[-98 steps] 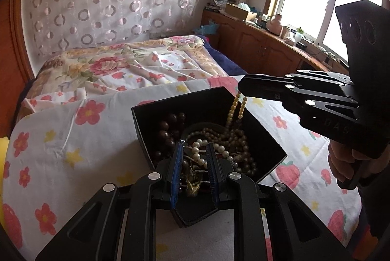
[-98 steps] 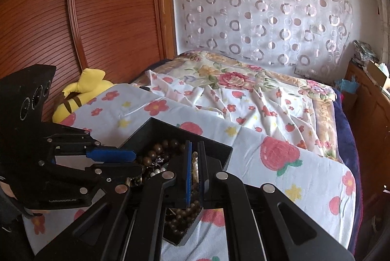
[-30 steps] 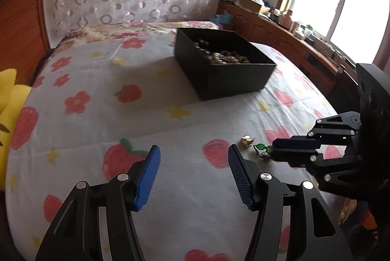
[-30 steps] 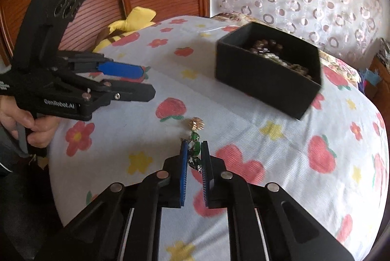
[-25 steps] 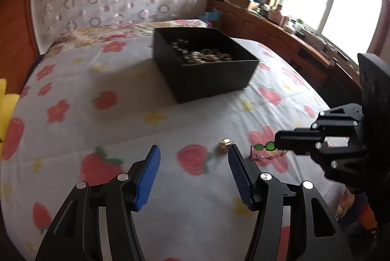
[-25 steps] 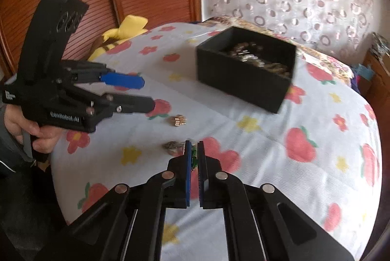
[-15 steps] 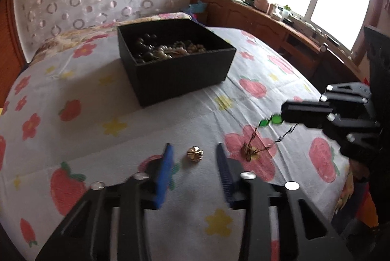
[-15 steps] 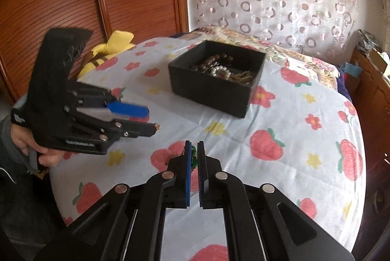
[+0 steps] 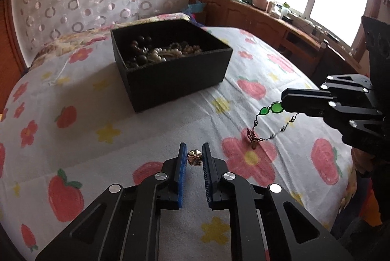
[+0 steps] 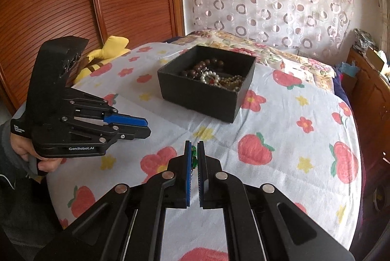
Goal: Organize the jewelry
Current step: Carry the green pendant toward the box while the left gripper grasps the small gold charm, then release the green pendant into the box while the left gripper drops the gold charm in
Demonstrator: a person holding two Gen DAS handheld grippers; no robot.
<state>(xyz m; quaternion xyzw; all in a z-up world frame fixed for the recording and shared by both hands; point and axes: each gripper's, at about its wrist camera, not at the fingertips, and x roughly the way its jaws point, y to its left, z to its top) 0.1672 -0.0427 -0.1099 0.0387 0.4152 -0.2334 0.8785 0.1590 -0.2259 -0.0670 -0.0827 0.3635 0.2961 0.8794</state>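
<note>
A black open box (image 9: 170, 80) full of bead and pearl strings stands on the flowered bedspread; the right wrist view shows the box (image 10: 202, 95) too. My left gripper (image 9: 194, 146) is low over the bedspread, its jaws closing on a small gold flower piece (image 9: 194, 157) that fills the gap between the blue pads. My right gripper (image 9: 282, 101) is shut on a chain with green stones (image 9: 270, 110), whose loose end hangs down to the cover. From the right wrist, the green stones (image 10: 194, 156) sit pinched between the pads of that gripper (image 10: 194, 146). The left gripper (image 10: 146, 127) is at the left.
A yellow plush toy (image 10: 109, 49) lies at the bed's left edge against a wooden panel wall (image 10: 73, 5). A wooden cabinet (image 9: 268, 17) with clutter runs under the window on the right. A person's hand (image 10: 43, 163) holds the left gripper's handle.
The left jaws have narrowed from wide open to around the gold flower piece. The right gripper has lifted the green-stone chain off the bedspread. The box now looks nearer in both views.
</note>
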